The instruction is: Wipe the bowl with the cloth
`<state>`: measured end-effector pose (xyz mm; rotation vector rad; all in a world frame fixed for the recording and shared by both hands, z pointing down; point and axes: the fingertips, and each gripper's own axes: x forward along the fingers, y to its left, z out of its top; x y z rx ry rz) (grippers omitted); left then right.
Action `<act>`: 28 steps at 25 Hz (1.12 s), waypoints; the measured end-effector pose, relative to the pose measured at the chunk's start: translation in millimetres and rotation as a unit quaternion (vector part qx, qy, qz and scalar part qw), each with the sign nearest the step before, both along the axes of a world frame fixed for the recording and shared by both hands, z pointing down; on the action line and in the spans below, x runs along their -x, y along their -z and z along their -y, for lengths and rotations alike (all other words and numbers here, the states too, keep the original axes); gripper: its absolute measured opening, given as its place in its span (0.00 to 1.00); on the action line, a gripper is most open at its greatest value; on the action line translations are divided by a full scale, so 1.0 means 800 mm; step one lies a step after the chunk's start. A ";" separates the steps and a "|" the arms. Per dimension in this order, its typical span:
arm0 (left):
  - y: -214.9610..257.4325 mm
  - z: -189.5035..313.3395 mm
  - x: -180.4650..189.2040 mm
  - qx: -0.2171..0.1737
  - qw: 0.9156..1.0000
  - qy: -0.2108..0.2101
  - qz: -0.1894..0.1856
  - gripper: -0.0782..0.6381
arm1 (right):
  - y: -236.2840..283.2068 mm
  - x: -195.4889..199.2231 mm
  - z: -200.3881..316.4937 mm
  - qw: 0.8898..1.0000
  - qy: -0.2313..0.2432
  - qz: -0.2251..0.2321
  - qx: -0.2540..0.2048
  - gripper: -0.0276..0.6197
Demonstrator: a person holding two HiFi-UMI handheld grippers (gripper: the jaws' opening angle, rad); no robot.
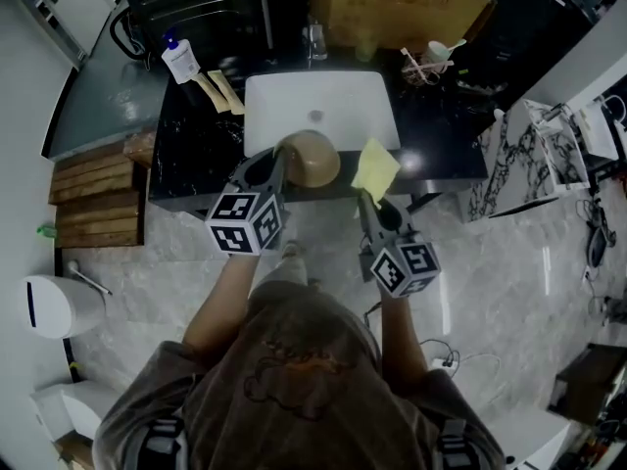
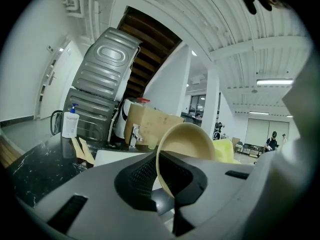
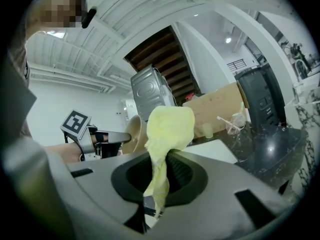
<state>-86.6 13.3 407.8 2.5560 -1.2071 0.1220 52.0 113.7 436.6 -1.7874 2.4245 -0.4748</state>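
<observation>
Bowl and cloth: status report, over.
Left gripper shut on tan round bowl, at rim. Right gripper shut on yellow cloth. Cloth beside bowl, apart. Nothing between.

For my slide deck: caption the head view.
At a white sink, the left gripper holds a tan bowl, the right gripper a yellow cloth.

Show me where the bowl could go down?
For the bowl: the white sink is bare. So is the black counter left of it, in front of the soap bottle, and right of it near the front edge. The back right corner is crowded: a cup and sticks.
</observation>
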 end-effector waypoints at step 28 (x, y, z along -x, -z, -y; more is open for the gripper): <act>-0.037 0.272 -0.086 0.036 0.997 -0.058 0.036 0.13 | -0.010 -0.068 0.271 0.998 0.032 -0.044 0.036 0.10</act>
